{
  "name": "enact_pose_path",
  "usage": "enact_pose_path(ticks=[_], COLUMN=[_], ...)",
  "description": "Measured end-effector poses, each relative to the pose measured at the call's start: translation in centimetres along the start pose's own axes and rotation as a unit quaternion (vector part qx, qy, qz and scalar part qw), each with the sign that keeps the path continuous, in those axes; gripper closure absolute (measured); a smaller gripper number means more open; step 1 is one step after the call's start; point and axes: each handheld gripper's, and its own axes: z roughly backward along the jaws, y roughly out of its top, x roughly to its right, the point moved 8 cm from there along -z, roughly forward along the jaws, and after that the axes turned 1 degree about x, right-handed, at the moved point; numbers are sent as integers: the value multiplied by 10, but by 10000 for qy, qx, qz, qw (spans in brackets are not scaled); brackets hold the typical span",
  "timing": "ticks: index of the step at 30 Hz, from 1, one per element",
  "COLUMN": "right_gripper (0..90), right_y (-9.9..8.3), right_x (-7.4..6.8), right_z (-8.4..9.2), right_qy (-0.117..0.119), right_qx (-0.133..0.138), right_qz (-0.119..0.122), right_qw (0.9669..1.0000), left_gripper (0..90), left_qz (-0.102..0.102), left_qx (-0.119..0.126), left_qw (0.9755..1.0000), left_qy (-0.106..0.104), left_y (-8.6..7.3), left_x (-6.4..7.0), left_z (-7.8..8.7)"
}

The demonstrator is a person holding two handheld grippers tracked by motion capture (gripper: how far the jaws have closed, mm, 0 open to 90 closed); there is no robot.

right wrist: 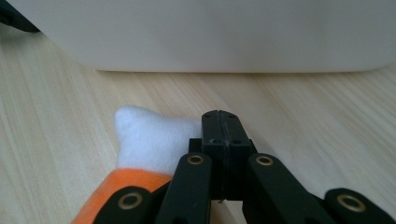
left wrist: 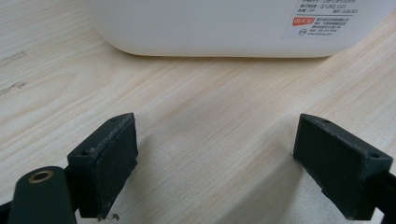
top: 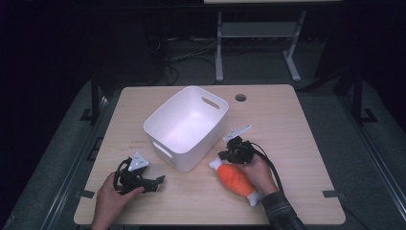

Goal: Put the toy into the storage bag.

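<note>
Orange plush with white ends, a fish-shaped soft toy (top: 235, 180) lies on the pale wooden table (top: 297, 143) just beside the near right wall of a white plastic bin (top: 186, 125), its white tail end pointing toward the bin. The right gripper (top: 233, 154) sits at that tail end with its jaws pressed together; in the right gripper view they meet flat with nothing between them, the toy's white tip lying just to their left, so it looks placed to take the toy rather than holding it. The left gripper (top: 155, 182) rests low on the table near the bin's front corner, jaws spread wide over bare wood, probably waiting or ready to steady the bin.
</note>
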Motion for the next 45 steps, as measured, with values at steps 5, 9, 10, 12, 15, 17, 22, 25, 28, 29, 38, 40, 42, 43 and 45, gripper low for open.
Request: enact_pose_path(ticks=[5, 9, 10, 12, 15, 17, 22, 25, 28, 29, 38, 40, 42, 43, 45], right_gripper=[897, 897, 897, 897, 896, 896, 863, 825, 770, 749, 497, 472, 434, 411, 379], right_y=[5, 8, 9, 9, 7, 6, 1, -3, -8, -9, -26, -29, -35, -38, -43], right_x=[-7, -12, -13, -13, -11, -8, -1, 4, 8, 9, 20, 21, 22, 23, 24], right_z=[-4, -8, -8, -8, -5, 1, 15, 23, 31, 33, 60, 63, 68, 72, 76], right_qy=[82, 138, 139, 134, 131, 101, 56, 15, -36, -49, -92, -103, -133, -138, -144], right_qx=[-38, -34, -62, -63, -59, -22, 53, 119, 149, 155, 202, 181, 174, 182, 187], right_qz=[82, 139, 172, 172, 103, 69, -72, -147, -199, -225, -527, -537, -575, -627, -649], right_qw=[9999, 9998, 9997, 9997, 9998, 9999, 9999, 9998, 9997, 9996, 9984, 9983, 9981, 9978, 9976], left_gripper=[128, 128, 128, 128, 128, 128, 127, 127, 127, 128, 128, 128, 127, 127, 127], left_qz=[7, -2, -2, -3, -1, -1, -3, 16, 16, 17, 15, 14, 14, 15, 14], left_qx=[6, -1, -2, -2, -1, -1, -2, 13, 15, 14, 13, 13, 12, 13, 12], left_qw=[10000, 10000, 10000, 10000, 10000, 10000, 10000, 10000, 10000, 10000, 10000, 10000, 10000, 10000, 10000], left_qy=[0, 0, 0, 0, -1, 0, 1, 1, 1, 2, 2, 2, 2, 2, 2], left_y=[0, 0, 0, 0, 0, 0, 0, 0, 0, 0, 0, 0, 0, 0, 0], left_x=[0, 0, 0, 0, 0, 0, 0, 0, 0, 0, 0, 0, 0, 0, 0], left_z=[0, 0, 0, 0, 0, 0, 0, 0, 0, 0, 0, 0, 0, 0, 0])
